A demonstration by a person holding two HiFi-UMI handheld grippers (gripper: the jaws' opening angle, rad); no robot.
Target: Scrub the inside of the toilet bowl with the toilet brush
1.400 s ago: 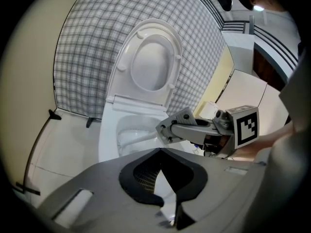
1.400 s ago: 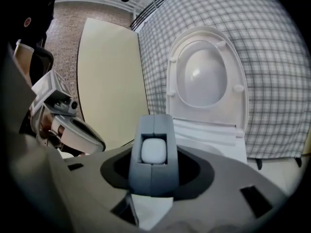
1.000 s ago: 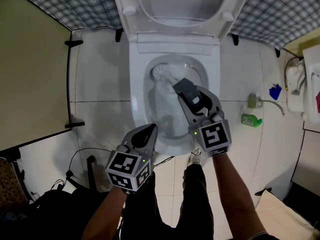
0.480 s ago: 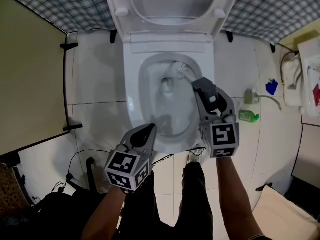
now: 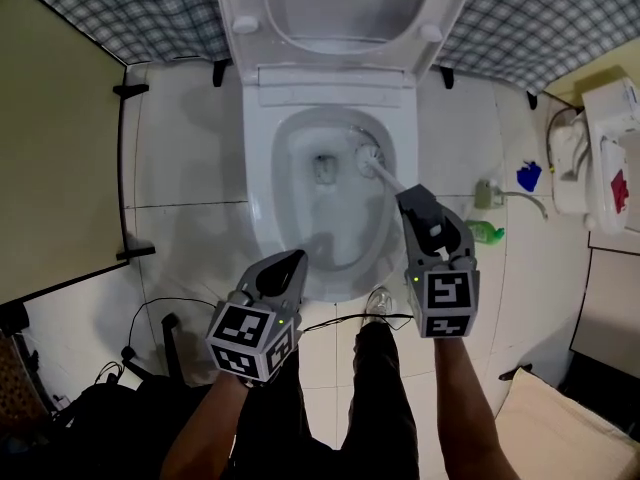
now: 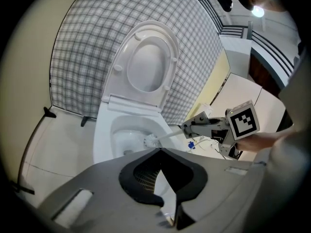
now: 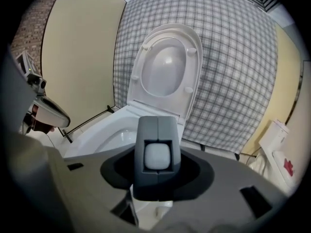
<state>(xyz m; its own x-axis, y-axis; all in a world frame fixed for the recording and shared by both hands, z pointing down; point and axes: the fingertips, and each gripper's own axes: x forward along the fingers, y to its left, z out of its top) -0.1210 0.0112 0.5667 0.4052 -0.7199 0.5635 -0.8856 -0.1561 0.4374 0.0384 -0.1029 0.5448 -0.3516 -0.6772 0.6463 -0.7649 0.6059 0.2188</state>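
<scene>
The white toilet bowl stands with lid and seat raised. The toilet brush's white head rests against the bowl's inner right side, near the back. Its handle runs down-right into my right gripper, which is shut on a grey block around the handle's end. In the left gripper view the brush head and the right gripper show beyond my jaws. My left gripper hovers by the bowl's front left rim, shut and holding nothing.
A green bottle and a blue object lie on the tiles right of the toilet, near a white unit. A beige partition stands at the left. A black cable trails on the floor by the person's legs.
My right gripper has swung to the right, sweeping the brush head from the bowl's back left across to its right side. The left gripper has stayed put.
</scene>
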